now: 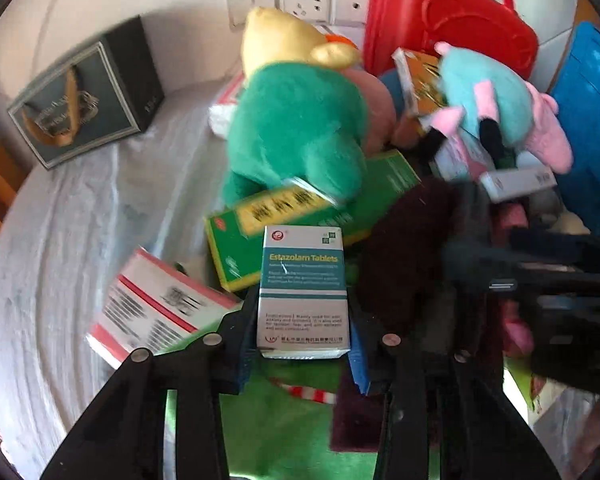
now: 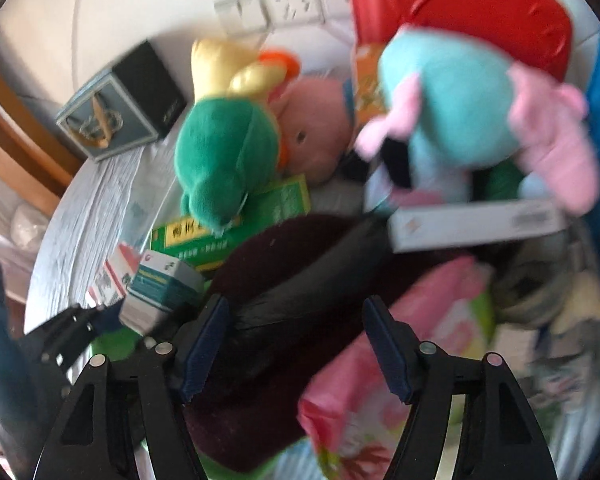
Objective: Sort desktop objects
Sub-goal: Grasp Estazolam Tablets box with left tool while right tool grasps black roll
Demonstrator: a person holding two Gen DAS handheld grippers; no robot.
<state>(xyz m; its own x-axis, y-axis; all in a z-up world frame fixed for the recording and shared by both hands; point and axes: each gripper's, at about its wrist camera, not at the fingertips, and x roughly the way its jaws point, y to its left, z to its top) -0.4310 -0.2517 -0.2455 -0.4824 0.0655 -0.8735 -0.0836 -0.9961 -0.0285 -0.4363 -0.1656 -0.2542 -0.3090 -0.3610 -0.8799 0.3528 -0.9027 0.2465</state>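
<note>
The left tongs (image 1: 302, 354) were seen pinching a white and teal tablet box (image 1: 303, 292) by its lower end, the pads pressed against both sides; the box was held upright over a green cloth (image 1: 276, 424) at the near edge of the pile. The right tongs (image 2: 296, 344) were recorded half spread, with a black folded item (image 2: 320, 280) between the pads; whether the pads pressed on it could not be told from the blurred view. That item lay on a dark maroon cloth (image 2: 260, 400), with a pink patterned bag (image 2: 384, 380) just beside it on the right. Left of the held box, a white and red box (image 1: 156, 304) was noted tilted on the white-covered surface (image 1: 60, 260). Just beyond, a green and yellow box (image 1: 260, 220) lay under a green and yellow plush toy (image 1: 296, 120). A pink plush toy (image 2: 316, 132) was pressed beside it. To the right, a light blue and pink plush toy (image 1: 496, 100) rested above a long white box (image 2: 476, 224). Farther back, a red plastic case (image 1: 448, 20) stood against the wall, a blue container (image 1: 592, 128) beside it, and a dark box (image 1: 88, 96) sat apart at the far left below the wall sockets (image 1: 300, 0).
</note>
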